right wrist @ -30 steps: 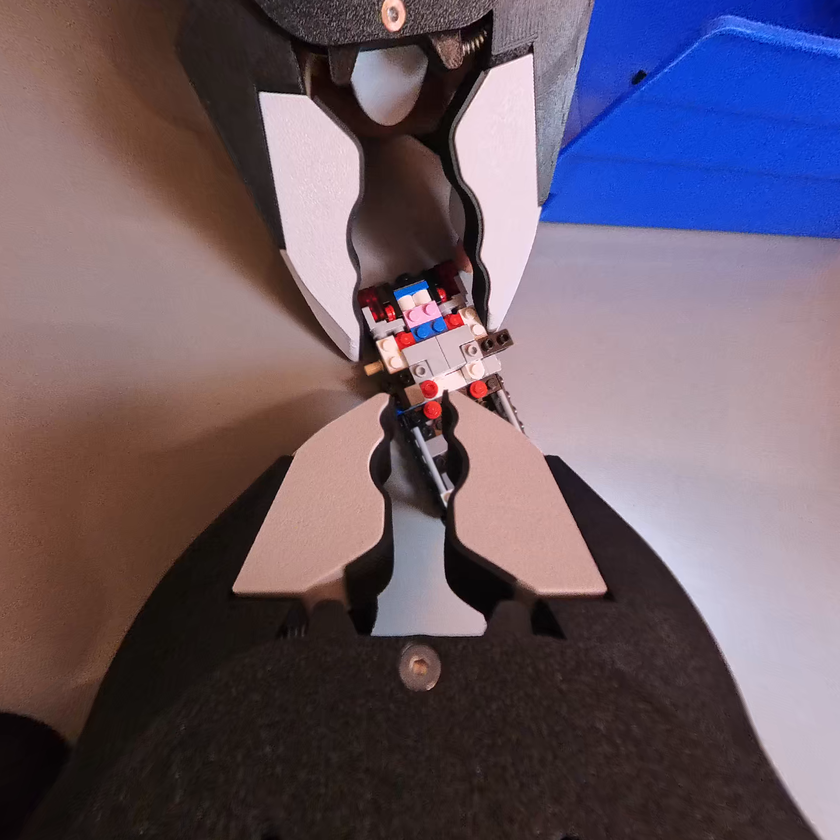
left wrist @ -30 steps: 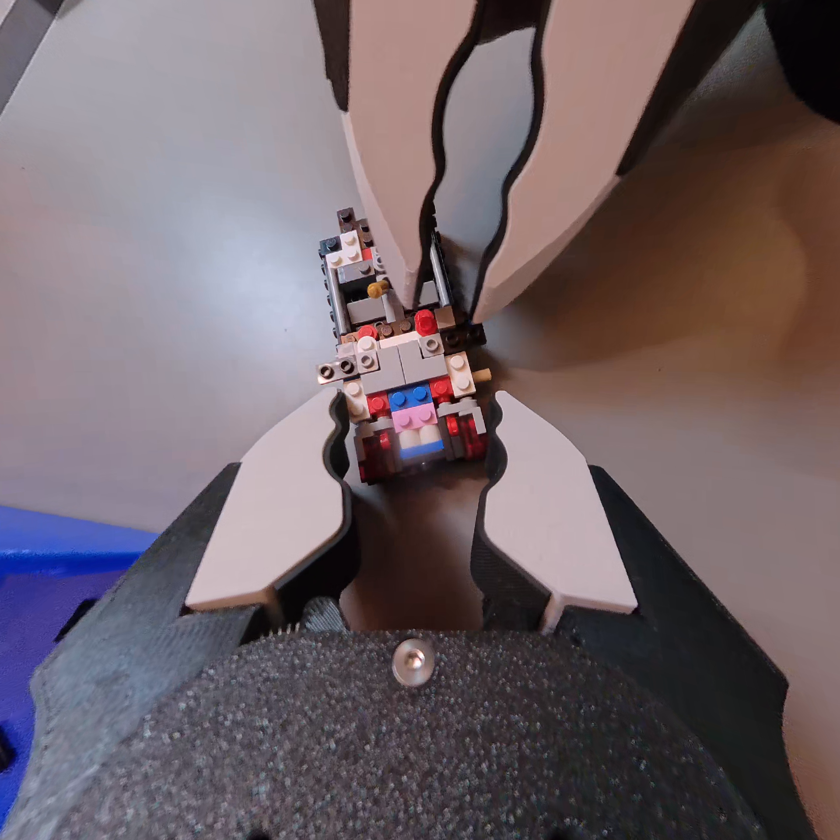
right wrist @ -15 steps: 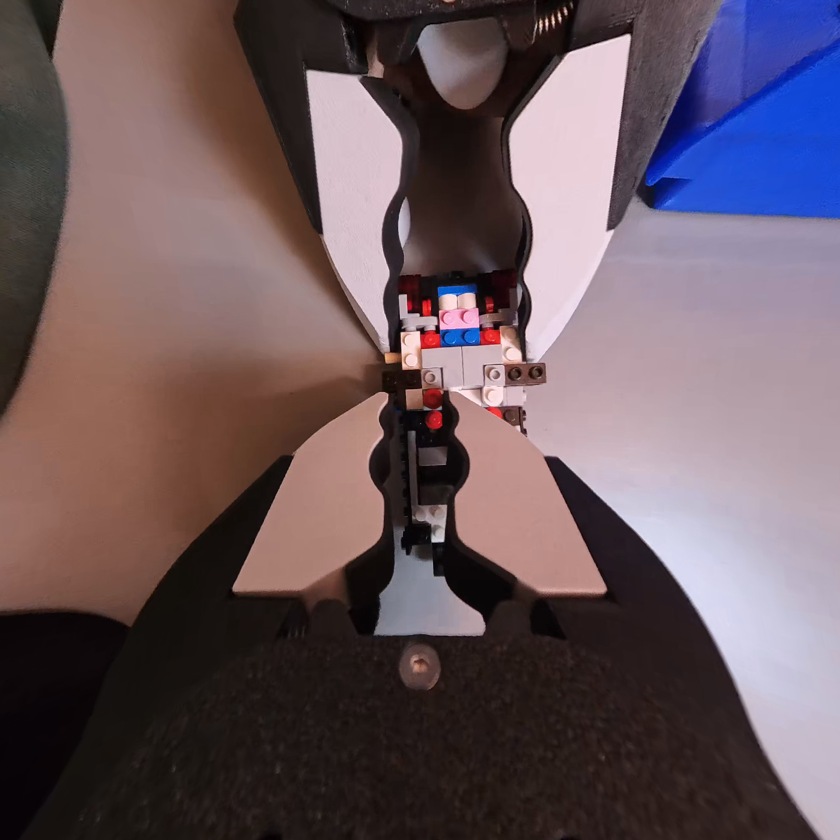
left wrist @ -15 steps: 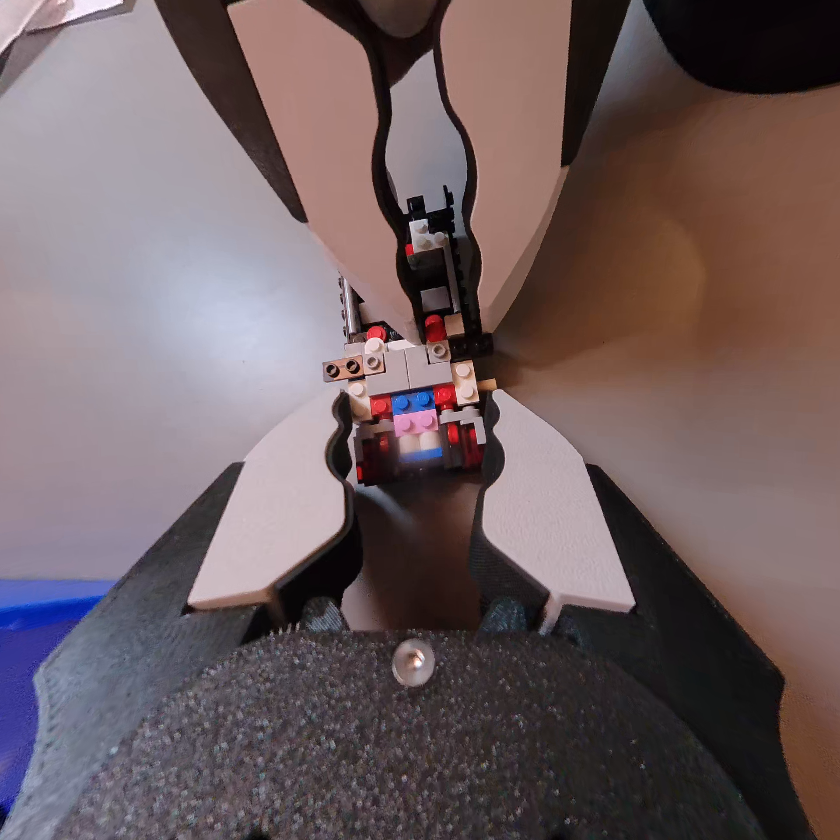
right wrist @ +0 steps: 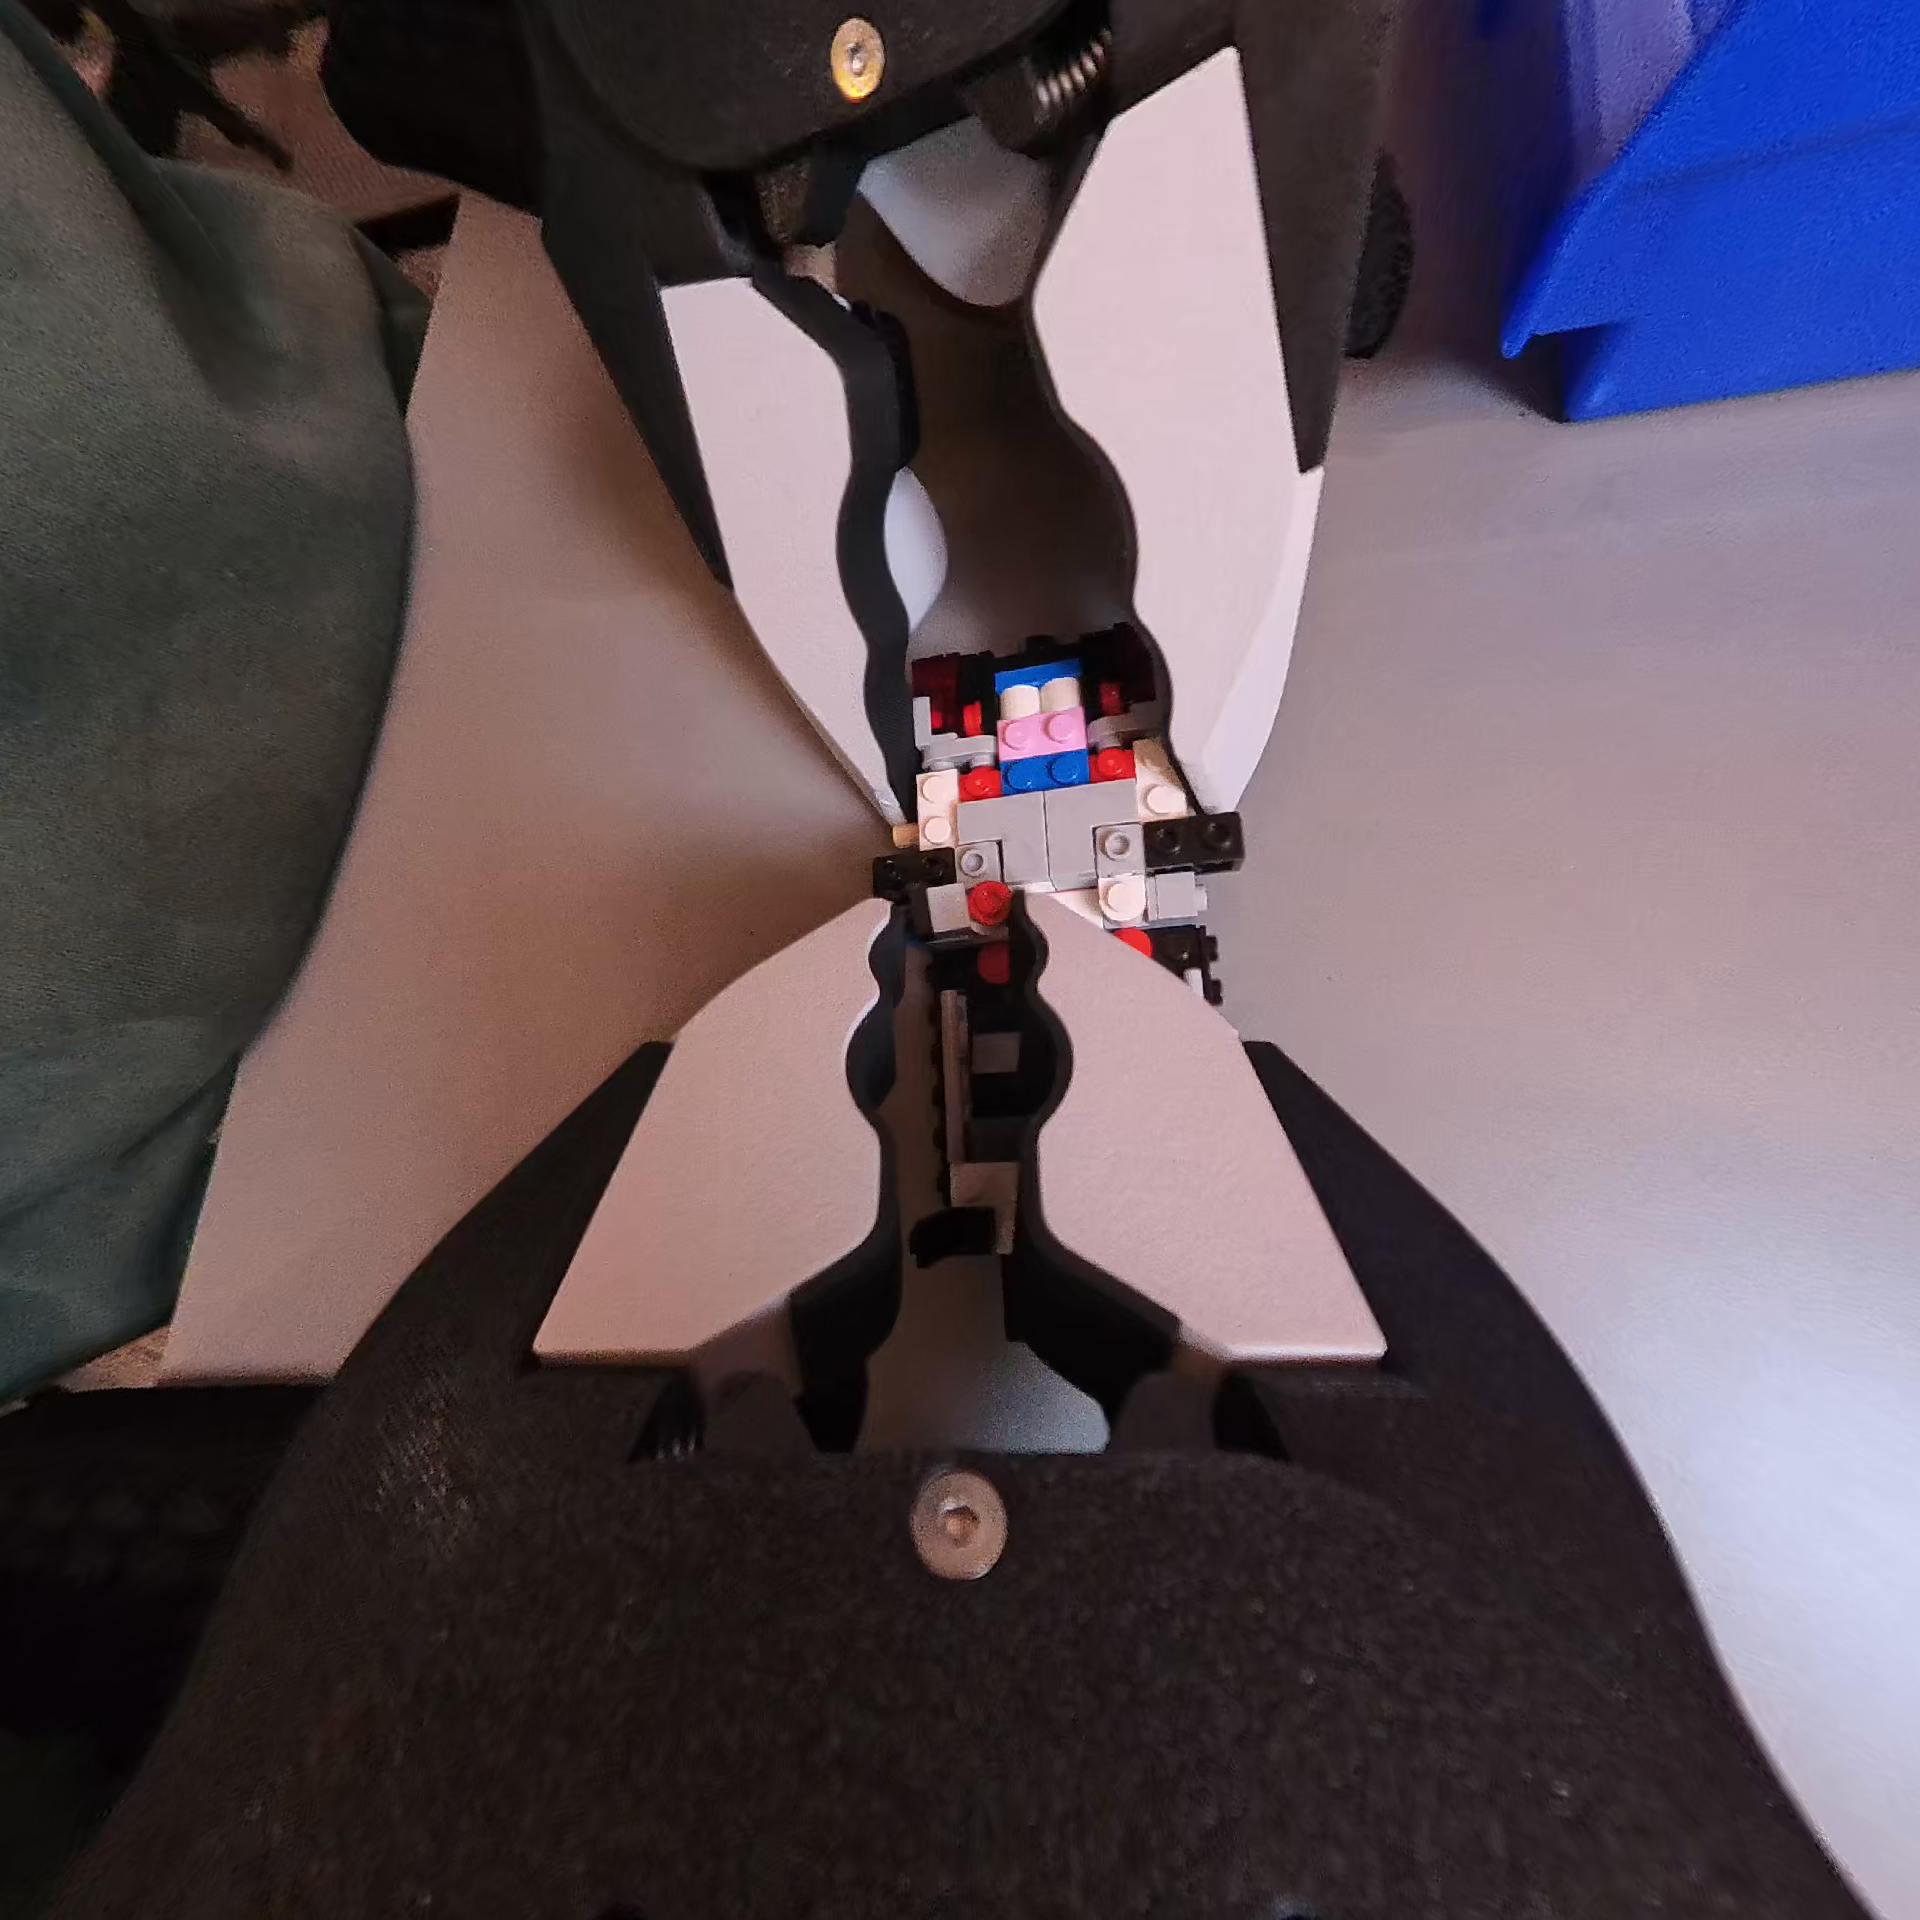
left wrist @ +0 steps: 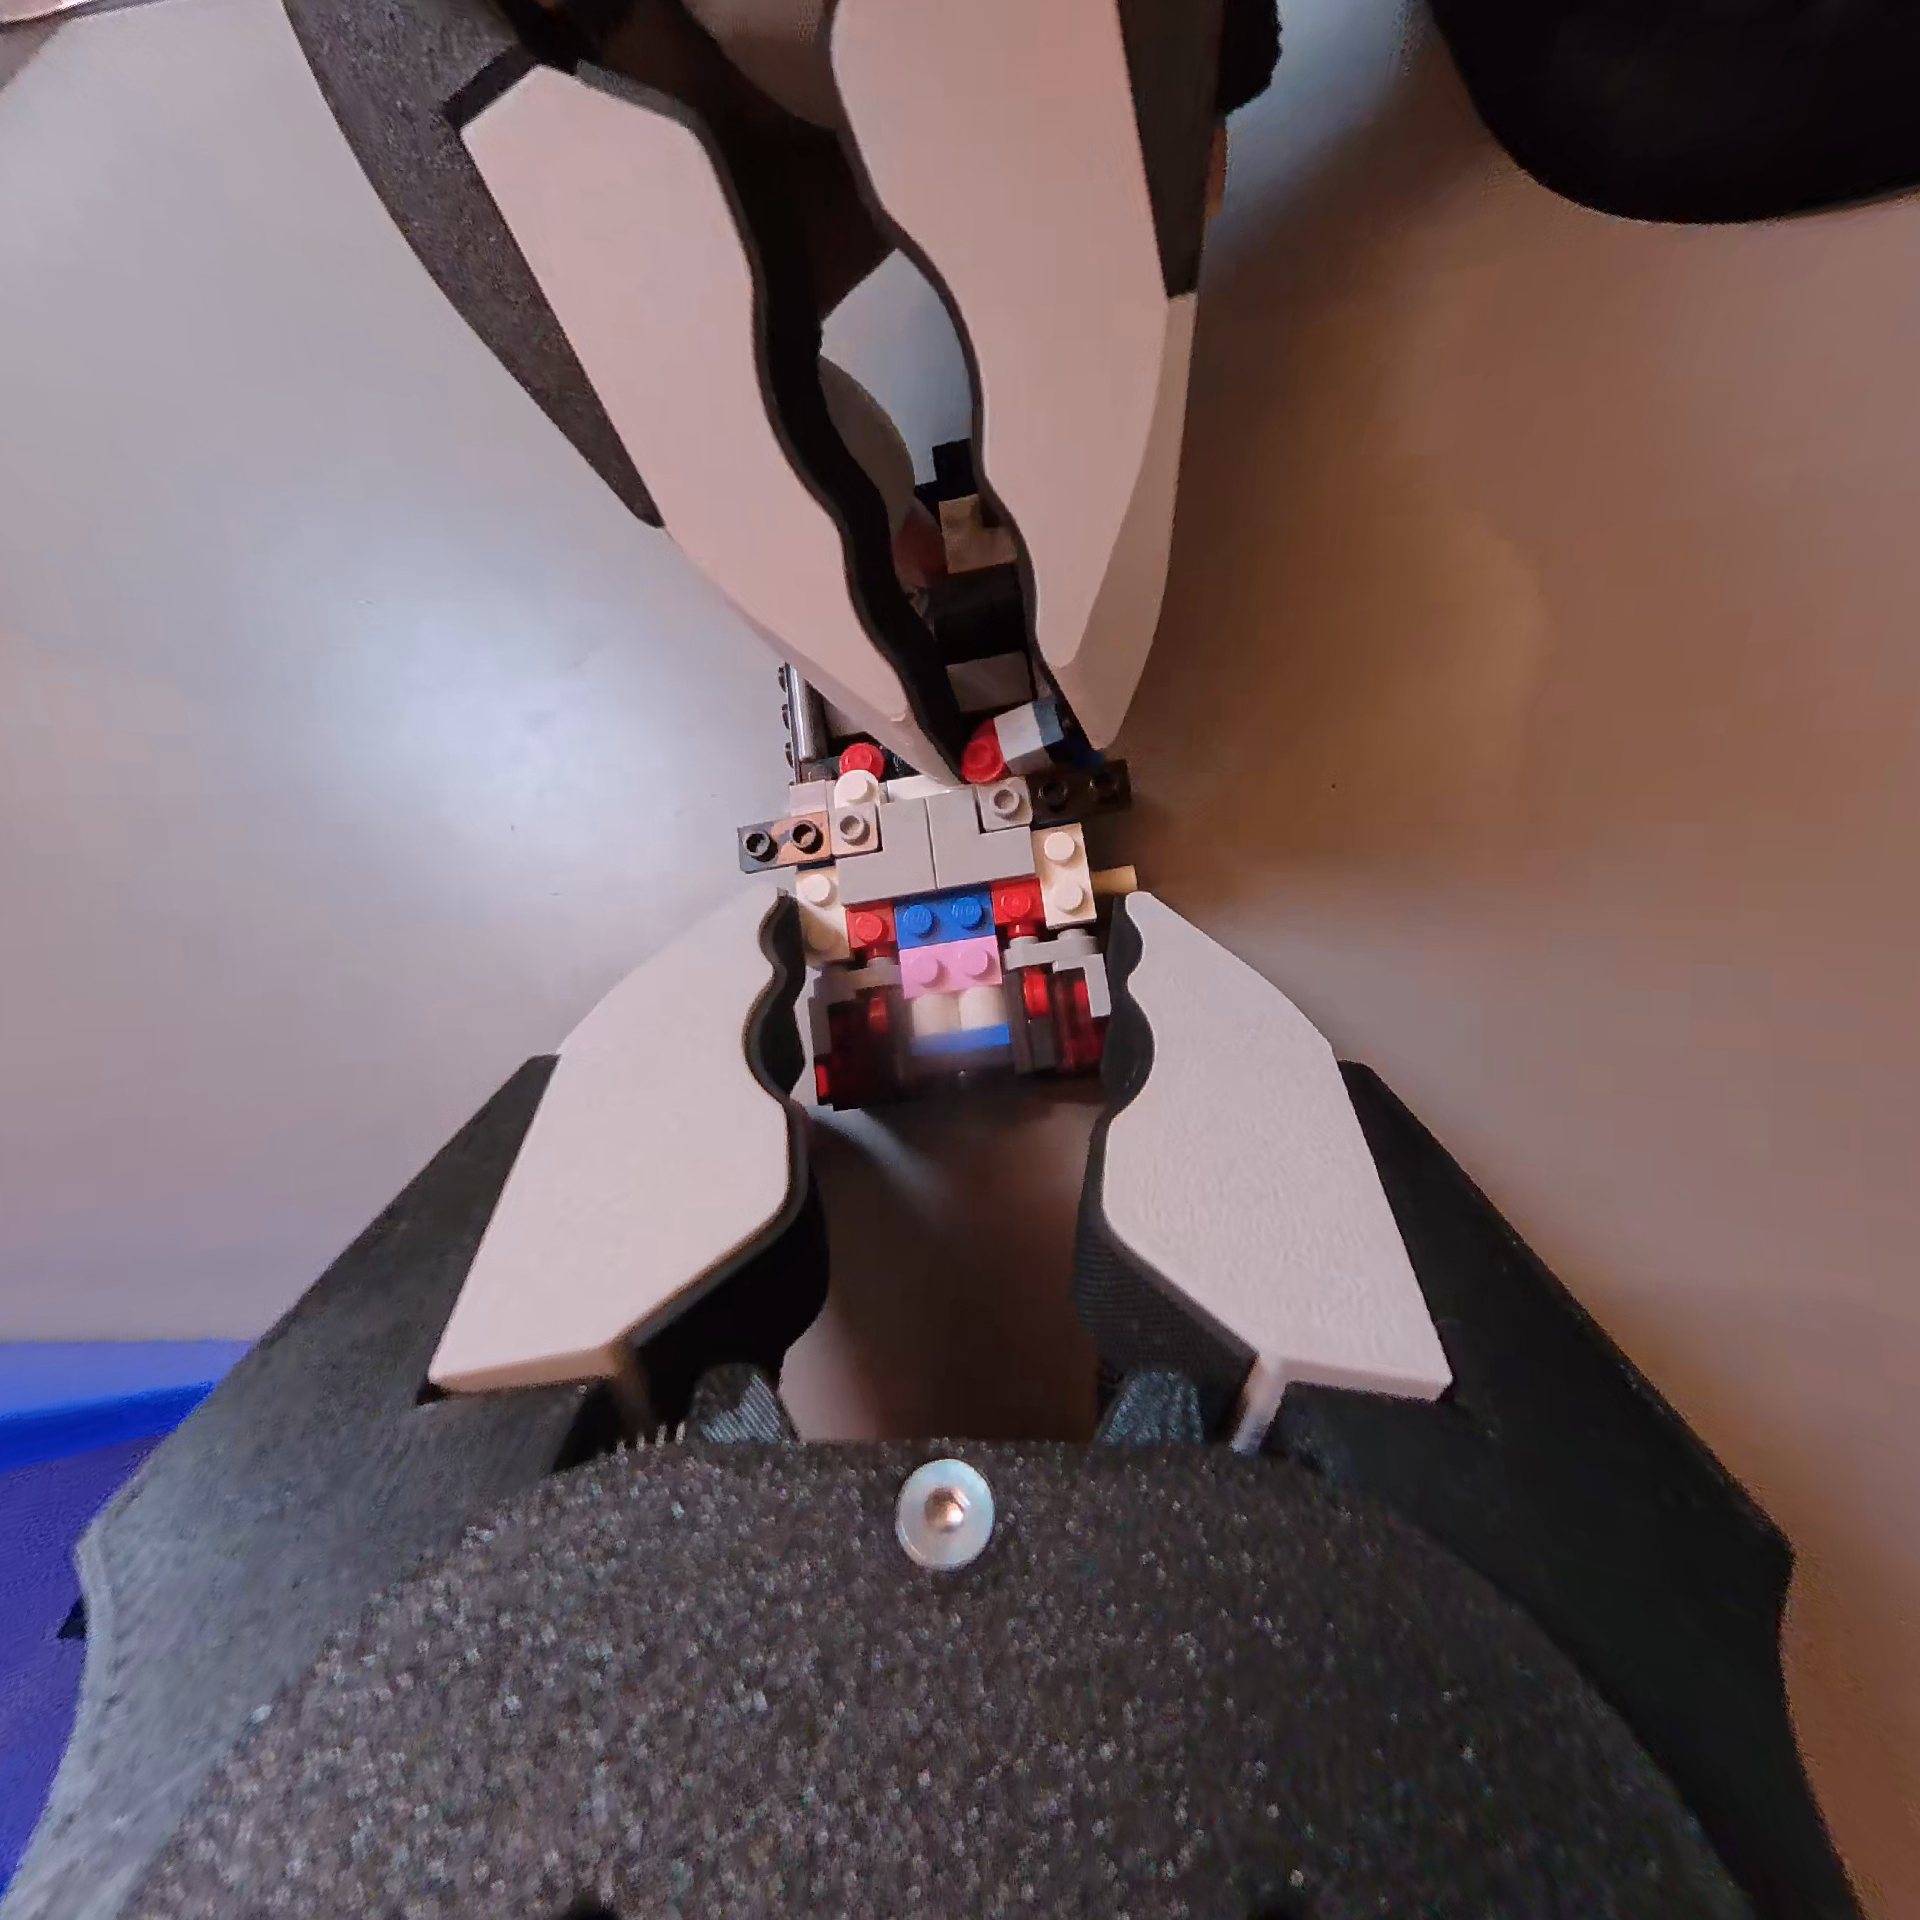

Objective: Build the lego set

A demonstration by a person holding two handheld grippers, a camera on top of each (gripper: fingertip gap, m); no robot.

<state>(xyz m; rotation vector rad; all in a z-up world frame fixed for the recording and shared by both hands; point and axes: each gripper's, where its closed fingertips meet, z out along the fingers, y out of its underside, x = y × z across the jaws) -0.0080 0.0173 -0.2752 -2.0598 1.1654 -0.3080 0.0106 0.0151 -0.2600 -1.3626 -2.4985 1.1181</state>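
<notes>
Slid further along the narrow dark end, right gripper [right wrist: 961,935] pinches a brick model [right wrist: 1049,821] above the grey bench [right wrist: 1558,831]; left gripper [left wrist: 951,935] jaws clamp its wide end; opposing pulls could likely snap bricks loose.

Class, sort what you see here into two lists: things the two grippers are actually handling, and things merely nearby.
Being handled:
- brick model, gripped at both ends
- left gripper, jaws shut on its wide end
- right gripper, jaws shut on its narrow end

Merely nearby:
- blue bin
- grey table
- green cloth
</notes>
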